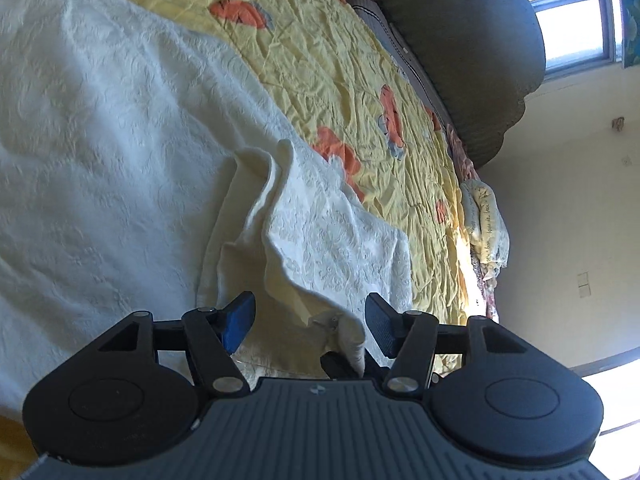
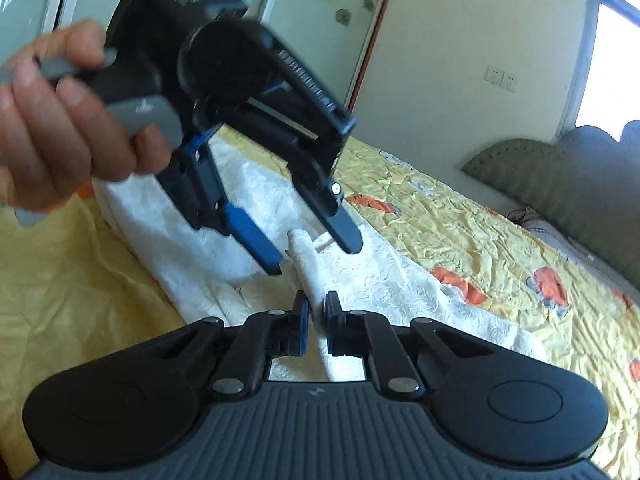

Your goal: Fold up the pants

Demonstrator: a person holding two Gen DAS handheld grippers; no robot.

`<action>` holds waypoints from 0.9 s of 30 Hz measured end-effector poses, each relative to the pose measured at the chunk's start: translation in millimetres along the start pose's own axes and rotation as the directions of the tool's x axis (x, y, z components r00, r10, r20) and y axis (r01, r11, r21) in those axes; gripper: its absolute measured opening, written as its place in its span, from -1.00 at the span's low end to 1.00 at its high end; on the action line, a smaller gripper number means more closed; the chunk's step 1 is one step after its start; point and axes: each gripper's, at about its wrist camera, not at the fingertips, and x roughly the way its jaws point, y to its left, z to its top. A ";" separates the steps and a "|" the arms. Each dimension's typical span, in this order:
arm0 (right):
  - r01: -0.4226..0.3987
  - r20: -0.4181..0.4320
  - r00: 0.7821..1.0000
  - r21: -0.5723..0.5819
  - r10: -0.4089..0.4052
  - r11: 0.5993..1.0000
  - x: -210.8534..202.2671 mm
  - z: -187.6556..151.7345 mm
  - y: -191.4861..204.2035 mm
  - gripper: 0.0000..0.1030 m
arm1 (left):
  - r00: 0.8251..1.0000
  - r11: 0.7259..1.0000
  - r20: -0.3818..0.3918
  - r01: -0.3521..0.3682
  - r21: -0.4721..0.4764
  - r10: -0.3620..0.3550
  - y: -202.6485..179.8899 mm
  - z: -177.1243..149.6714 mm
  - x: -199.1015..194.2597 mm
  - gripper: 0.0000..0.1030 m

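Observation:
White textured pants [image 1: 120,140] lie spread over a bed. One corner of them is bunched into a narrow ridge [image 2: 304,264]. My right gripper [image 2: 316,312] is shut on that ridge, and the cloth rises out between its pads. In the left wrist view, the right gripper's dark fingertips [image 1: 334,364] pinch the same fold low in the middle. My left gripper [image 1: 310,322] is open, its fingers standing either side of the lifted corner without pressing it. The right wrist view shows the left gripper [image 2: 308,248] held by a hand [image 2: 60,120], with the cloth tip between its spread fingers.
The pants lie on a crumpled yellow bedspread [image 1: 360,60] with orange prints. A padded green headboard [image 1: 460,40] runs along the far side. A rolled patterned cloth [image 1: 486,224] lies at the bed's edge. A window [image 1: 572,20] and pale walls stand beyond.

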 end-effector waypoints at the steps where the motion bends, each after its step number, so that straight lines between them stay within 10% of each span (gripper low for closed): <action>1: -0.011 0.005 1.000 0.026 0.010 1.000 -3.5 0.9 -4.5 -0.84 | 0.999 0.999 -0.012 0.030 -0.044 -0.030 5.3 2.3 5.3 0.22; 4: -0.053 0.025 0.998 0.070 0.052 0.996 -6.5 2.1 -11.3 -0.84 | 0.997 0.986 -0.006 0.080 -0.145 -0.082 17.5 7.9 18.3 0.18; 7: -0.118 0.025 0.993 0.084 0.116 0.989 -9.1 1.5 -13.4 -0.84 | 0.996 0.983 -0.019 0.085 -0.161 -0.089 21.3 10.2 26.9 -0.61; 10: -0.091 0.081 0.994 0.151 0.079 0.984 -17.6 5.7 -28.4 -0.84 | 0.996 0.985 -0.007 0.089 -0.149 -0.091 21.2 9.0 28.3 -0.89; 16: 0.049 -0.130 0.991 0.176 -0.026 0.983 36.0 0.0 -41.4 -0.83 | 0.994 0.997 0.106 0.028 -0.069 -0.020 15.2 0.9 9.2 -0.97; 20: -0.055 -0.109 0.991 0.164 0.074 0.985 50.2 1.8 -15.0 -0.83 | 0.979 0.999 0.201 -0.032 0.028 0.026 6.2 -3.6 -17.5 -0.98; 25: -0.019 -0.105 0.994 0.076 0.027 0.997 57.0 3.6 4.9 -0.83 | 0.989 1.000 0.145 -0.009 0.013 0.007 14.0 -2.3 -19.6 -0.96; 27: 0.013 -0.081 0.997 0.092 -0.006 0.996 44.4 5.1 -1.2 -0.80 | 0.989 1.000 0.145 -0.007 -0.010 0.009 17.4 -2.3 -20.1 -0.56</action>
